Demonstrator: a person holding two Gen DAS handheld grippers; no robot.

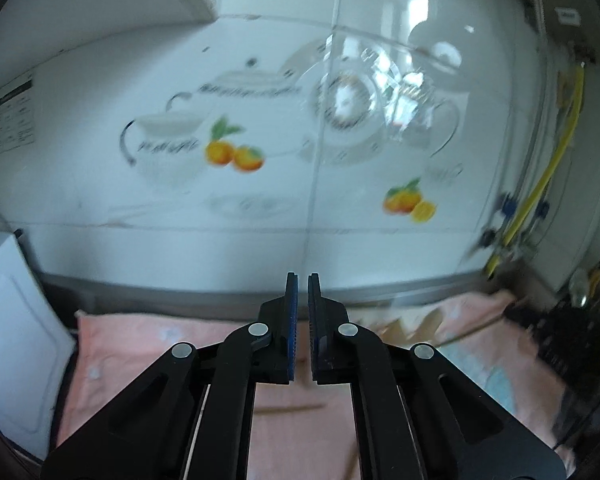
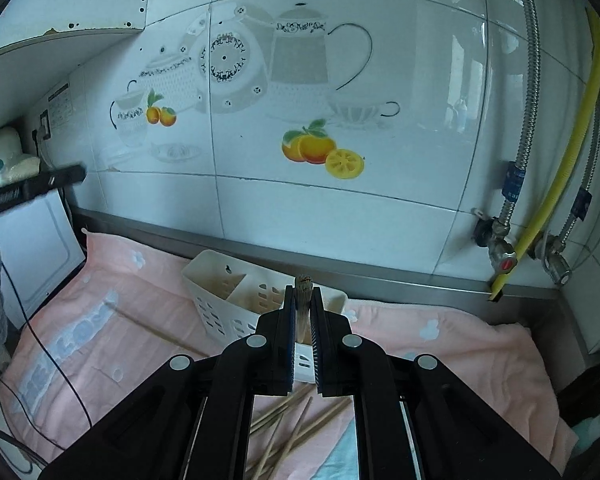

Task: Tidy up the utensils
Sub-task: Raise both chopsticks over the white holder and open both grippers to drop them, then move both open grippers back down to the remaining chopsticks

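Pink towel point(image 2: 440, 344) covers the tabletop below a white tiled wall point(image 2: 380, 208) printed with teapots and oranges. On it, near the wall, stands a white perforated utensil holder point(image 2: 236, 296) with divided compartments. The right gripper point(image 2: 303, 312) is clamped on a bundle of wooden chopsticks point(image 2: 302, 308), held upright between its blue pads just in front of the holder. More loose chopsticks point(image 2: 296, 428) lie scattered on the towel beneath that gripper. The left gripper point(image 1: 302, 308), seen in a blurred view, has its jaws nearly together with nothing between them; a single chopstick point(image 1: 290, 409) lies on the towel below it.
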